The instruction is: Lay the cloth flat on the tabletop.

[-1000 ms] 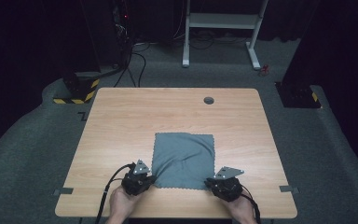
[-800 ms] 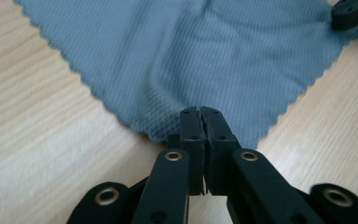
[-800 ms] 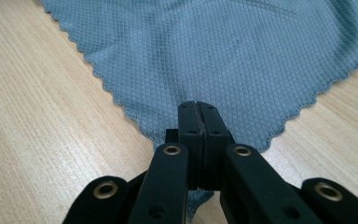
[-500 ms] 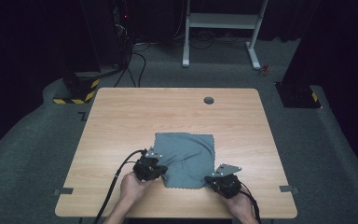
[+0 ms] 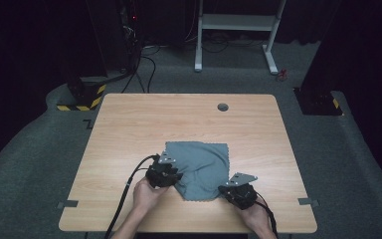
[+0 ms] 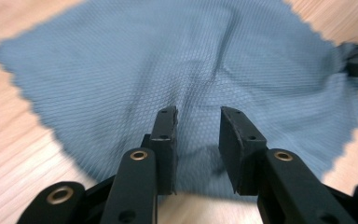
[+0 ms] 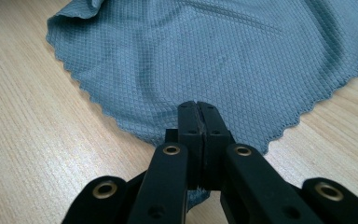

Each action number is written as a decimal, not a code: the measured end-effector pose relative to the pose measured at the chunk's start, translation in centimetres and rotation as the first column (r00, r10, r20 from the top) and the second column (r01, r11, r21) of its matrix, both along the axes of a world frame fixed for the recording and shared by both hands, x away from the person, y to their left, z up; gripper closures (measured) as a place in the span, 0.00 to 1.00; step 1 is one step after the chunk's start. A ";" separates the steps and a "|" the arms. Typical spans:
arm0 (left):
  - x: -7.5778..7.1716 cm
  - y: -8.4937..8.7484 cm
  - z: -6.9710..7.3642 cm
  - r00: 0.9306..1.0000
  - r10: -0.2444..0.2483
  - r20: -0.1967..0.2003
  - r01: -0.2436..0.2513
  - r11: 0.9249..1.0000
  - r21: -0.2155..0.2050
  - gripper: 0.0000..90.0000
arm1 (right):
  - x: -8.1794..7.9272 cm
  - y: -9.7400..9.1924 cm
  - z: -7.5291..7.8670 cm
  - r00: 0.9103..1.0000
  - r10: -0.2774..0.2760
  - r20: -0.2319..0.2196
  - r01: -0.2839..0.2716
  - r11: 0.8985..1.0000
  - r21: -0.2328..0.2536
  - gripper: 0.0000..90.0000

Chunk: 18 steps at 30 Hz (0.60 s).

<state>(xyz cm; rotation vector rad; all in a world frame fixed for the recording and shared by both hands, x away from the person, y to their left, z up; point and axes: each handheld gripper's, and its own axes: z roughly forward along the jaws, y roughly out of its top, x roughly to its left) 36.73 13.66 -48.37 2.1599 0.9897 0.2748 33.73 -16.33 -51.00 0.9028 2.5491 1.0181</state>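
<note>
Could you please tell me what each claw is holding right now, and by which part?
Right claw pinches the grey cloth by its near corner. Left claw, jaws just opening, holds nothing.

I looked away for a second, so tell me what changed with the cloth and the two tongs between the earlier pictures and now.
The left tongs carried their corner of the grey textured cloth inward toward the middle, bunching that side, and their jaws have just been opening; the cloth now lies loose between them. The right tongs stayed shut on the cloth's near corner, and the light wooden table is unchanged.
</note>
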 end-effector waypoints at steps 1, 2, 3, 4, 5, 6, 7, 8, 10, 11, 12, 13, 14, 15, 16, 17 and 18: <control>-0.5 0.4 0.3 1.000 0.005 0.019 -0.004 1.000 -0.007 0.75 | 0.0 0.0 0.0 1.000 -0.001 0.002 0.001 1.000 0.002 0.99; -1.0 0.6 0.5 1.000 0.005 0.029 -0.004 1.000 -0.014 0.74 | 0.0 0.0 -0.1 1.000 -0.003 0.000 0.003 1.000 0.003 1.00; -1.5 0.9 0.8 0.999 0.004 0.043 -0.003 1.000 -0.018 0.74 | 0.0 0.0 -0.1 1.000 -0.003 0.000 0.003 1.000 0.003 0.99; -2.1 1.1 0.9 0.998 0.002 0.058 -0.002 1.000 -0.016 0.75 | 0.0 0.0 -0.2 1.000 -0.008 -0.003 0.008 1.000 0.007 0.99; -2.5 1.2 1.0 0.998 -0.002 0.061 0.003 1.000 -0.016 0.75 | -0.1 0.0 -0.2 1.000 -0.009 -0.003 0.009 1.000 0.007 0.99; -2.9 1.2 0.9 0.998 -0.012 0.055 0.012 1.000 -0.012 0.75 | 0.0 0.0 -0.2 1.000 -0.006 0.000 0.006 1.000 0.007 0.99; -3.1 1.1 0.7 0.998 -0.018 0.052 0.019 1.000 -0.003 0.76 | 0.0 0.0 -0.2 1.000 -0.007 0.000 0.007 1.000 0.007 0.99; -3.3 1.0 0.5 0.998 -0.026 0.051 0.026 1.000 0.006 0.76 | 0.0 0.0 -0.2 1.000 -0.006 0.000 0.006 1.000 0.004 0.99; -3.3 0.2 0.0 0.999 -0.041 0.035 0.040 0.999 0.011 0.77 | 0.0 0.0 -0.2 1.000 -0.007 0.001 0.007 1.000 0.004 0.99; -3.3 -0.1 -0.2 0.998 -0.049 0.030 0.048 0.999 0.020 0.77 | 0.0 0.0 -0.3 1.000 -0.007 0.001 0.007 1.000 0.004 0.99; -3.1 -0.6 -0.5 0.998 -0.061 0.026 0.060 0.998 0.024 0.78 | 0.0 0.0 -0.3 1.000 -0.007 0.003 0.007 1.000 0.004 0.99; -2.9 -1.0 -0.8 0.998 -0.063 0.020 0.062 0.998 0.020 0.78 | 0.0 0.0 -0.3 1.000 -0.007 0.002 0.007 1.000 0.001 0.99; -2.6 -1.4 -1.1 0.997 -0.069 0.018 0.069 0.997 0.025 0.79 | 0.0 0.0 -0.3 1.000 -0.007 0.003 0.007 1.000 0.003 0.99; -2.4 -1.6 -1.2 0.997 -0.074 0.015 0.073 0.997 0.037 0.80 | 0.0 0.0 -0.3 1.000 -0.008 0.001 0.008 1.000 0.003 0.99; -2.0 -1.9 -1.5 0.998 -0.069 0.010 0.069 0.997 0.037 0.80 | 0.0 0.0 -0.3 1.000 -0.007 0.001 0.007 1.000 0.001 0.99; -1.8 -2.0 -1.6 0.998 -0.068 0.008 0.067 0.997 0.036 0.81 | 0.0 0.0 -0.3 1.000 -0.007 0.002 0.007 1.000 0.000 0.99; -1.6 -2.1 -1.8 0.998 -0.068 0.007 0.068 0.997 0.036 0.81 | 0.0 0.0 -0.3 1.000 -0.007 0.003 0.007 1.000 -0.001 0.99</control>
